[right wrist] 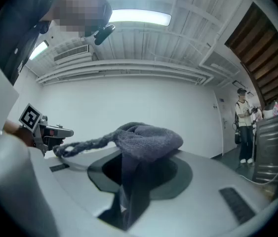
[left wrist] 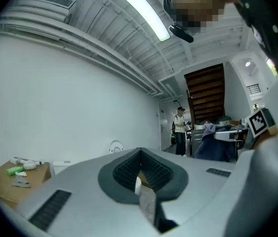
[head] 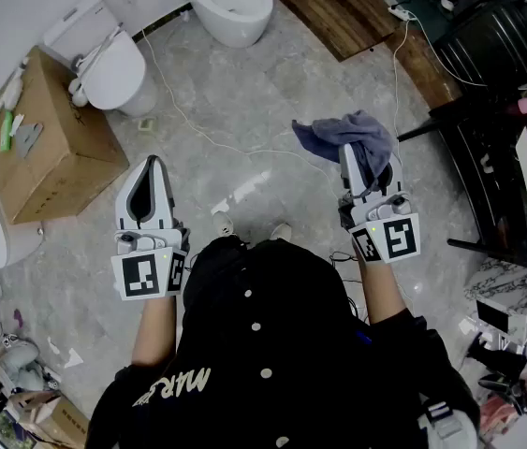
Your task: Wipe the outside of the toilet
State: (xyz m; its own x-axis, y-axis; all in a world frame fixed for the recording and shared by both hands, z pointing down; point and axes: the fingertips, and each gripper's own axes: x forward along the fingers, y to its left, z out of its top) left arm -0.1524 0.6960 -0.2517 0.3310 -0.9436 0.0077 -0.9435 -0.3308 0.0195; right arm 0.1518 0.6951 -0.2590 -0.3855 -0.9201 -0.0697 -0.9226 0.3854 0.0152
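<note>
We see the cloth (head: 357, 137) as a matt, nubbly grey-blue fabric, rough beside the smooth matt grey plastic of the right gripper (right wrist: 129, 154). The left gripper (left wrist: 139, 154) has the same plastic, with dark, finely ribbed, rubbery-looking pads (left wrist: 124, 171). The toilet (head: 235, 7) looks glossy, smooth and white like glazed ceramic, the floor (head: 244, 129) is polished grey stone-look tile, the box (head: 52, 152) is matt brown cardboard, and the platform (head: 333, 7) is dark grained wood.

Grey marbled floor (head: 244, 101), white toilet (head: 232, 7) at far edge, second toilet (head: 113, 68) touching cardboard box (head: 48, 148), white cable (head: 183, 118) trailing across, wooden boards (head: 333, 7).
</note>
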